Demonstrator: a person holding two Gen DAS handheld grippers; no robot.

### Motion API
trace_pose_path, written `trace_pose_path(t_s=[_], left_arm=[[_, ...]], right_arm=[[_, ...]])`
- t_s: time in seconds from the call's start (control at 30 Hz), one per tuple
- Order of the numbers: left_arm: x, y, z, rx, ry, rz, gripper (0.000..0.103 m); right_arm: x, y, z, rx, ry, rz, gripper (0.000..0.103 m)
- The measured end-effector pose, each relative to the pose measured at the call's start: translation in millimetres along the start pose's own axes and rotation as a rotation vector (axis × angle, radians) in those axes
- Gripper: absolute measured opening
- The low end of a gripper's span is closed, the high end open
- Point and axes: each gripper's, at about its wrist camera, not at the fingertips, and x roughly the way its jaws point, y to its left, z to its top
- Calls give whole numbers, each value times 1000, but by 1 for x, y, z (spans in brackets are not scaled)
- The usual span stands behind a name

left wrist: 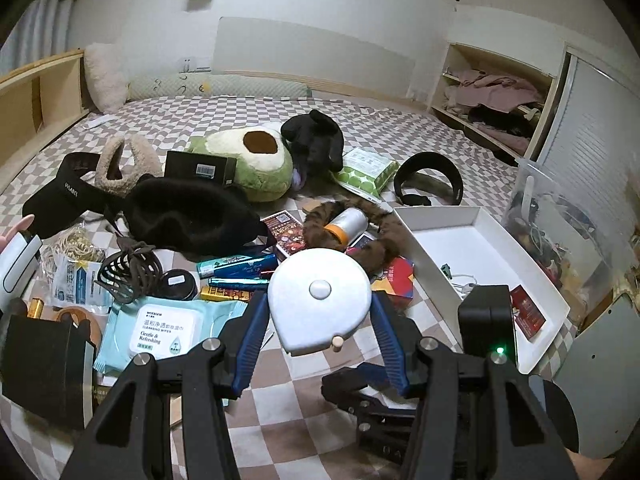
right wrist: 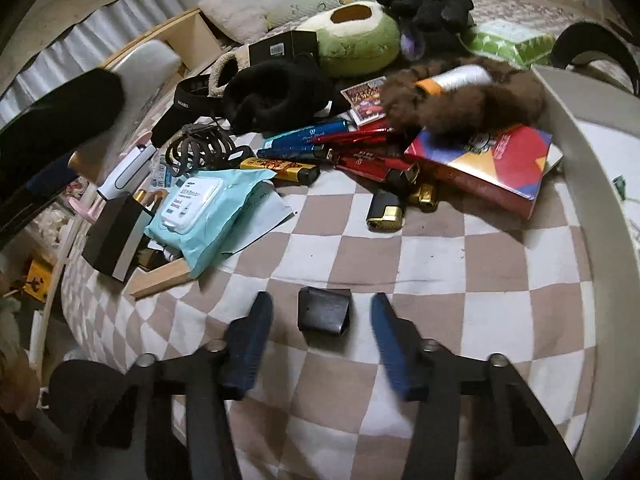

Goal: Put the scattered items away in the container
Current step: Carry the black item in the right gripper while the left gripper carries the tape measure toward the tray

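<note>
My left gripper [left wrist: 319,300] is shut on a flat silver disc [left wrist: 320,272] with a round centre button, held above the checkered bedsheet. The white tray [left wrist: 448,240] lies to its right with a few small items inside. In the right wrist view, my right gripper [right wrist: 321,300] stands open low over the sheet. A small black case [right wrist: 325,316] lies between its blue fingers [right wrist: 252,332], and neither pad touches it. The tray's rim [right wrist: 580,140] curves along the right side of that view.
Clutter covers the bed: a wipes pack [right wrist: 200,204], lighters [right wrist: 384,210], a red box [right wrist: 492,164], a brown furry piece [right wrist: 460,96], a black hat [left wrist: 192,216] and an avocado plush [left wrist: 256,160]. A clear plastic bin [left wrist: 560,220] stands beyond the tray.
</note>
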Motion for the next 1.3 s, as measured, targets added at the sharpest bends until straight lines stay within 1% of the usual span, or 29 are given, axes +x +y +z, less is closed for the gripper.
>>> trace_pose_path(t_s=[0.07, 0.13, 0.33, 0.47, 0.6, 0.73, 1.07, 1.3], left_arm=[[0, 1, -1, -4, 1, 0, 52], [0, 1, -2, -6, 2, 1, 52], [-3, 0, -4, -7, 1, 12, 52], [-3, -2, -3, 1, 5, 26, 52], [-2, -6, 1, 7, 2, 25, 52], [1, -17, 5, 21, -1, 17, 52], [16, -55, 12, 62, 9, -27, 52], [30, -85, 15, 83, 24, -67, 52]], right_arm=[[0, 2, -1, -13, 1, -5, 34], [-2, 4, -3, -28, -5, 0, 27], [-11, 2, -4, 4, -32, 61, 26], [-26, -3, -3, 45, -73, 107, 26], [-46, -6, 1, 55, -115, 123, 26], [-73, -19, 7, 62, -169, 105, 26], [-138, -72, 16, 113, -290, 39, 27], [-169, -103, 19, 150, -352, 1, 27]])
